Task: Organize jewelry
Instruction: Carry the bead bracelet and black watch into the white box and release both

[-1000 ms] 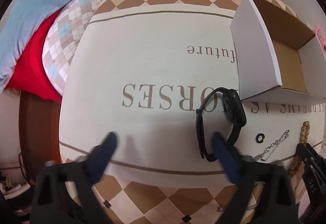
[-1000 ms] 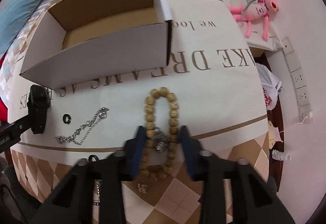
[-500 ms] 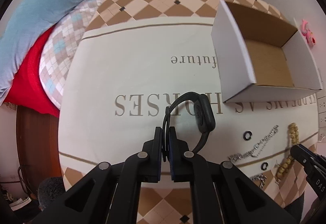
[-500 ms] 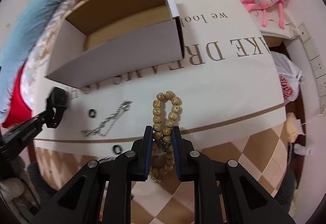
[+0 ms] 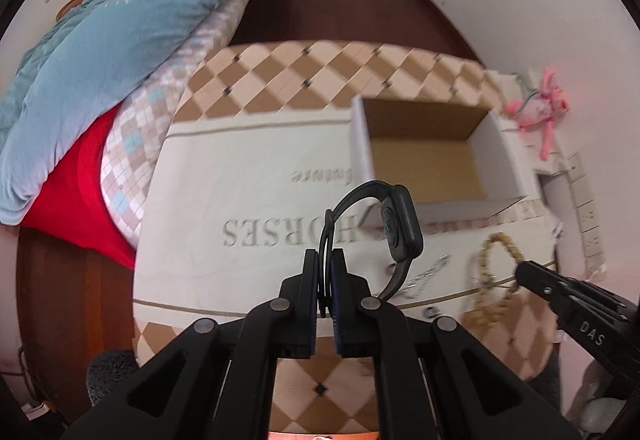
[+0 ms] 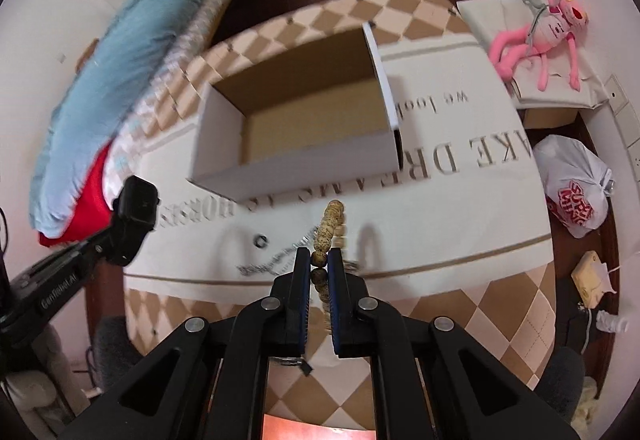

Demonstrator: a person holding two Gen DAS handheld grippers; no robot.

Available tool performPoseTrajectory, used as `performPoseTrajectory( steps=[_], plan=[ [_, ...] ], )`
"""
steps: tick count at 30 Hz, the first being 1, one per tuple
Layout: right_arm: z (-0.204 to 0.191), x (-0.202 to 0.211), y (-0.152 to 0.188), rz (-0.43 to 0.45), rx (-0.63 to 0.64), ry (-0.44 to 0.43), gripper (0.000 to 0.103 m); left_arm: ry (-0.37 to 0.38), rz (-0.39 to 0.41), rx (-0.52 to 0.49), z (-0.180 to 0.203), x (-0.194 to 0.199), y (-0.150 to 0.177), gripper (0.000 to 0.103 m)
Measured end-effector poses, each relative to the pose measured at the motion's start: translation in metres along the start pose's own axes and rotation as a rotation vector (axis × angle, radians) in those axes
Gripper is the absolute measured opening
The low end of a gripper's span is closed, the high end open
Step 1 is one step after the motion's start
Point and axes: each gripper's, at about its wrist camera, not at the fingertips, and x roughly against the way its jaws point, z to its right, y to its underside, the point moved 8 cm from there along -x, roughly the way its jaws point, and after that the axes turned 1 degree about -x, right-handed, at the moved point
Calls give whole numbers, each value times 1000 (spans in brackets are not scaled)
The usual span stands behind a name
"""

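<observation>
- Left wrist view: the left gripper point(image 5: 327, 280) is pinching the strap of a black smartwatch point(image 5: 394, 226) between closed jaws, lifting it near the open cardboard box point(image 5: 424, 163)
- Right wrist view: the right gripper point(image 6: 319, 268) is clamping a wooden bead bracelet point(image 6: 331, 220), dangling above the cream tablecloth point(image 6: 460, 207) in front of the box point(image 6: 296, 159)

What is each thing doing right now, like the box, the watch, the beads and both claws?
left claw: shut on the watch strap
watch: lifted
right claw: shut on the bead bracelet
bead bracelet: lifted
cardboard box: open, looks empty
silver chain: lying on the table
</observation>
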Motion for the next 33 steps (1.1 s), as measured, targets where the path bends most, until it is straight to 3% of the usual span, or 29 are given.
performPoseTrajectory(
  steps=[6, 9, 15, 19, 21, 23, 25, 26, 27, 28, 30, 31, 32, 33],
  plan=[
    [-20, 44, -40, 65, 19, -89, 9, 87, 18, 1, 26, 5, -36, 3],
    [-27, 55, -67, 94, 51, -92, 9, 123, 1, -1, 37, -7, -55, 3],
    [-28, 34, -115, 81, 75, -58, 9, 176, -78, 14, 49, -46, -77, 5],
    [-27, 8, -133, 15, 79, -78, 9, 166, -127, 23, 52, -67, -89, 15],
    [-25, -6, -137, -23, 74, -79, 10, 173, -152, 36, 52, -74, -92, 15],
    [-23, -13, -140, -43, 68, -70, 10, 183, -154, 54, 50, -76, -96, 22],
    [-17, -16, -141, -47, 71, -29, 11, 167, -130, 66, 45, -72, -100, 51],
    [-14, -15, -141, -43, 77, -4, 16, 159, -116, 68, 42, -69, -102, 61],
    [-11, -14, -139, -38, 81, 12, 23, 136, -99, 67, 38, -66, -103, 79],
    [-9, -13, -137, -31, 94, 40, 27, 102, -79, 64, 33, -61, -103, 86],
    [-4, -12, -132, -19, 124, 117, 53, 60, -53, 57, 25, -56, -102, 88],
    [-1, -11, -129, -10, 141, 153, 62, 41, -45, 54, 21, -54, -100, 97],
    [2, -11, -126, -4, 151, 185, 79, 12, -30, 48, 17, -52, -96, 102],
    [4, -11, -123, 2, 158, 208, 89, -6, -17, 45, 14, -51, -95, 103]
  ],
)
